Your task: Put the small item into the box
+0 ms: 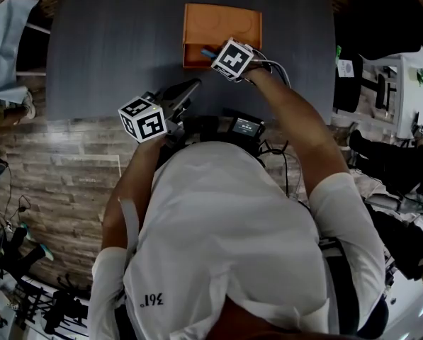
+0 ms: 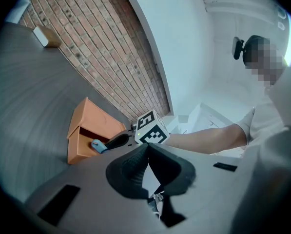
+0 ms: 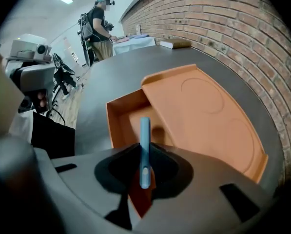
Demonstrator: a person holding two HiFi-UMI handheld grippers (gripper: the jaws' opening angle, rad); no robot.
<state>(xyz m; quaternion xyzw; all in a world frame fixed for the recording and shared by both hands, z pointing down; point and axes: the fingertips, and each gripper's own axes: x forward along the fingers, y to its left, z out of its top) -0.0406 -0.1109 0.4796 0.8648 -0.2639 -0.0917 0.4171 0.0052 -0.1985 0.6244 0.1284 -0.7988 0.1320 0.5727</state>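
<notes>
Here, the right gripper (image 3: 144, 151) pinches a slim light-blue plastic stick (image 3: 145, 130) between its partly closed jaws. The stick's far end points down at the uncovered end of the flat orange cardboard box (image 3: 208, 111) — a lid covers the rest. The left gripper (image 2: 147, 149) hangs apart over the dark grey table (image 1: 105, 55) by its near edge — jaws together, holding nothing.

In the head view the cube (image 1: 232, 59) on the right gripper (image 1: 214, 54) hides most of the blue item (image 1: 207, 51); the lid (image 1: 222, 21) covers the box (image 1: 194, 57) except at 6 o'clock.
</notes>
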